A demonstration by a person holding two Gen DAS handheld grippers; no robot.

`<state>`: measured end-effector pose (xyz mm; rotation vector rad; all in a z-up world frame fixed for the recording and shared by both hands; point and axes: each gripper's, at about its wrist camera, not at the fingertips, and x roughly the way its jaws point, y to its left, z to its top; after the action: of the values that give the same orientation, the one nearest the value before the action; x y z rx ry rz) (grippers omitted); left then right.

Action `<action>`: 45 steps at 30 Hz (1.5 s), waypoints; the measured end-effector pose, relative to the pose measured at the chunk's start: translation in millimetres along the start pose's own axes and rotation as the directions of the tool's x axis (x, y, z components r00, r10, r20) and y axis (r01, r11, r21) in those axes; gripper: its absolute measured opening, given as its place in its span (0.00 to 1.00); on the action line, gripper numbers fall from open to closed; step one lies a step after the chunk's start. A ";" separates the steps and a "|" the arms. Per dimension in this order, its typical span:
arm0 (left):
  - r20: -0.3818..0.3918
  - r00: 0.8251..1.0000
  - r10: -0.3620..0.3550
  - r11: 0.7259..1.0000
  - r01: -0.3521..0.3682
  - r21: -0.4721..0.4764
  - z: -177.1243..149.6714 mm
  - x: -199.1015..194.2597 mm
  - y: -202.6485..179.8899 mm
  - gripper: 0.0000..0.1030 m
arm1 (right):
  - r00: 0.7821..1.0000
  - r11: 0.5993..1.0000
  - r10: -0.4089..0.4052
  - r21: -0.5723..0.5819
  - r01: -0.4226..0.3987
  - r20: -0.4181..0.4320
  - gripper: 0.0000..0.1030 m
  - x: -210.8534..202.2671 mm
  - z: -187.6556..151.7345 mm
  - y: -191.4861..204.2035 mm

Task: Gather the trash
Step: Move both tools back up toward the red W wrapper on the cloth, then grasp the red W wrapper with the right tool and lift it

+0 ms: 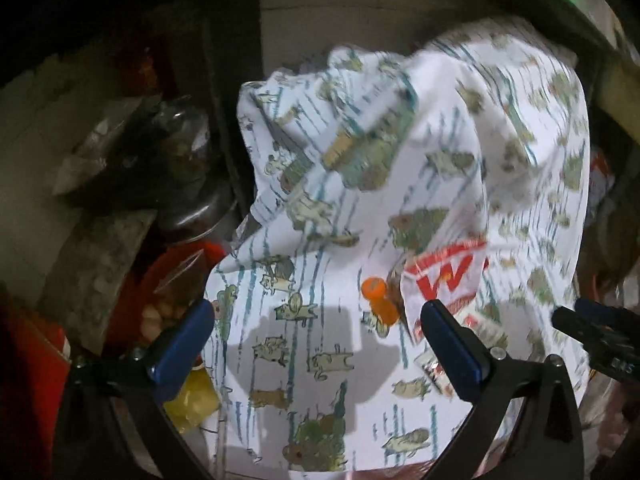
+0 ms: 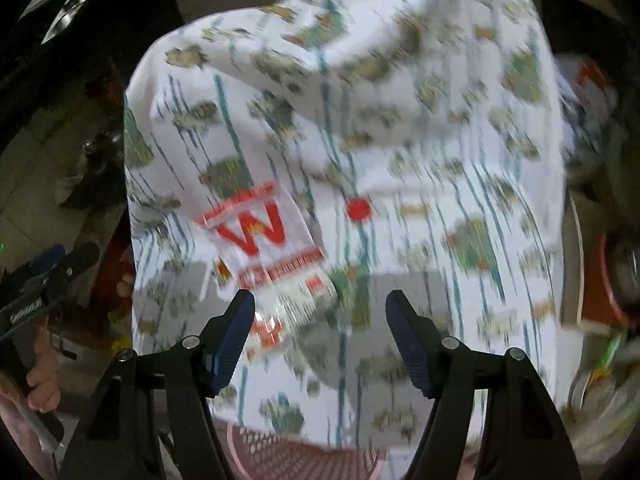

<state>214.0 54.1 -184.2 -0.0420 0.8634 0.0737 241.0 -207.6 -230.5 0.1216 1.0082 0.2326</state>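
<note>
Left wrist view: a white plastic bag (image 1: 400,208) printed with small cartoon animals and teal streaks is seen filling the space ahead of the jaws, blurred in its upper part. To the left of the jaws, a clear glass jar (image 1: 188,168) on a metal base, a red container (image 1: 168,280) with pale round pieces inside, and a yellow packet (image 1: 192,400) are crowded against the bag's edge. The left gripper (image 1: 316,344) is held with its blue-padded jaws wide apart, nothing between them but the bag's surface beyond. Just ahead of the right-hand jaw, a white wrapper (image 1: 444,276) with a red letter W is seen on or within the bag, its long axis running from that jaw forward and slightly rightward; beside it lies a small orange cap-like piece (image 1: 376,292). Right wrist view: the right gripper (image 2: 320,340) is likewise spread open and empty, with the wrapper (image 2: 260,248) lying just ahead of its left-hand jaw. A pink mesh basket (image 2: 304,456) is visible beneath the jaws. Whether either gripper touches the bag cannot be told.
</note>
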 end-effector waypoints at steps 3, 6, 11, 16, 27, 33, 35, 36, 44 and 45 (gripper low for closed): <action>-0.007 1.000 -0.003 1.000 0.003 -0.024 3.2 1.2 2.8 1.00 | 1.000 1.000 0.002 0.006 -0.002 -0.008 0.69 16.0 25.4 10.8; -0.013 1.000 0.027 1.000 -0.027 -0.008 1.0 4.8 2.3 1.00 | 0.999 0.999 0.034 0.024 -0.033 -0.030 0.69 38.9 45.7 20.0; -0.047 0.999 0.019 0.999 -0.021 -0.034 -5.2 14.3 5.9 1.00 | 0.992 0.986 0.056 0.160 -0.038 -0.111 0.69 84.1 66.9 15.8; -0.085 0.996 0.020 1.000 -0.022 -0.022 -9.3 21.9 -1.7 1.00 | 0.993 0.961 0.024 0.276 0.009 -0.116 0.69 105.8 71.4 11.5; -0.124 0.992 0.030 0.998 -0.038 -0.056 -9.0 29.5 2.4 1.00 | 0.971 0.961 0.107 0.271 -0.046 -0.212 0.15 113.7 57.6 14.5; -0.124 0.992 0.023 0.997 -0.032 -0.076 -8.6 26.5 4.2 1.00 | 0.972 0.968 0.147 0.230 -0.104 -0.181 0.01 84.9 44.8 11.2; -0.115 0.993 0.022 0.997 -0.030 -0.074 -8.9 22.6 3.4 1.00 | 0.966 0.955 0.198 0.253 -0.153 -0.164 0.01 70.3 37.1 6.2; -0.108 0.994 0.025 0.997 -0.033 -0.072 -9.2 20.5 3.1 1.00 | 0.966 0.953 0.209 0.253 -0.166 -0.152 0.01 60.3 34.9 9.5; -0.113 0.993 0.033 0.996 -0.042 -0.078 -14.4 18.8 3.0 1.00 | 0.990 0.985 0.118 0.133 -0.107 -0.080 0.01 17.4 14.8 7.9; -0.118 0.993 0.026 0.996 -0.036 -0.081 -15.1 19.1 2.5 1.00 | 0.989 0.983 0.118 0.152 -0.103 -0.093 0.01 19.1 10.2 2.4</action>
<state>214.7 56.4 -208.6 -0.1112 0.9778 0.1374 259.0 -200.5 -240.3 0.3033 1.1208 0.2674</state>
